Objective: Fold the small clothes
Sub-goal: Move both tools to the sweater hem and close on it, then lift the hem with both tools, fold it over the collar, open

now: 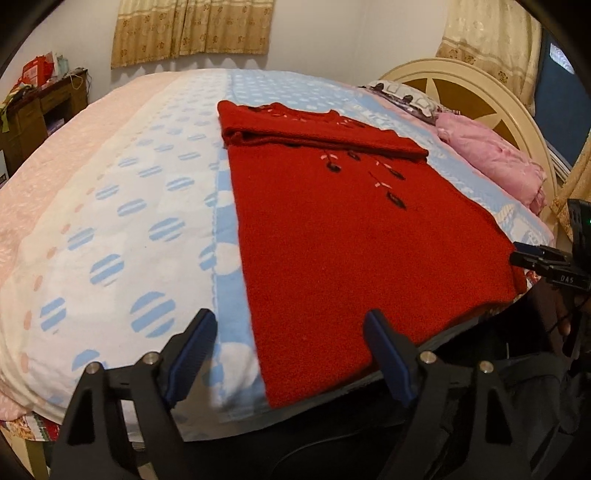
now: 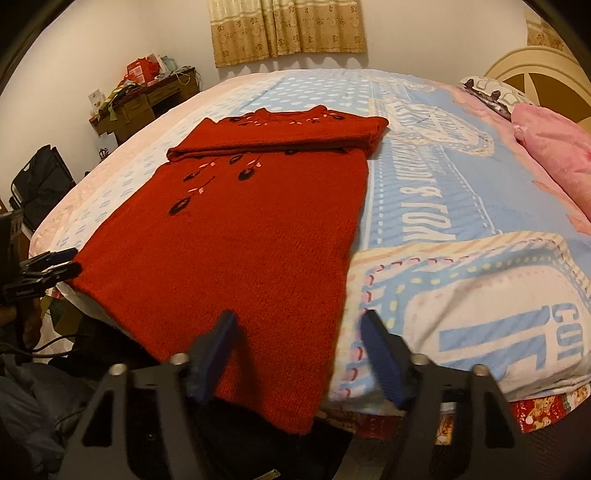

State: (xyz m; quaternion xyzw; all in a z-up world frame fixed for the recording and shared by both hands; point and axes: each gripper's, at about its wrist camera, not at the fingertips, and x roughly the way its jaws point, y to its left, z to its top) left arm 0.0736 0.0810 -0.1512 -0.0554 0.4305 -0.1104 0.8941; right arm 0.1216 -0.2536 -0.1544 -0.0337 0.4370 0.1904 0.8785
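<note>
- The red knitted sweater with dark embroidered flowers and pink stitching [image 1: 332,221] lay flat on the bed's pale blue and white printed blanket [image 1: 122,206], its hem hanging just over the near edge.
- The sweater's sleeves were folded across its chest in a band near the collar [image 2: 280,136].
- Your left gripper [image 1: 291,354], black with blue finger pads, stood spread above the near-left hem corner; the red knit lay between the fingers, but the pads did not press on it.
- Your right gripper [image 2: 299,354] was likewise spread, narrower than the left. Its left pad [image 2: 214,354] sat over the red knit and its right pad over the blanket; whether the pad touched the knit you could not tell.
- In the left wrist view, the right gripper showed at the right edge beside the hem, carrying a small label reading "DAS".
- Readable blanket print in the right wrist view included the large blue letters "COT" [image 2: 565,314]; the upside-down lettering further back was not fully legible.
- A pink bundle of cloth [image 1: 495,162] lay near the cream and brown wooden headboard [image 1: 461,85].
- A brown wooden desk with red boxes on it [image 2: 147,96] stood by the far wall under the beige patterned curtains [image 2: 288,29].
</note>
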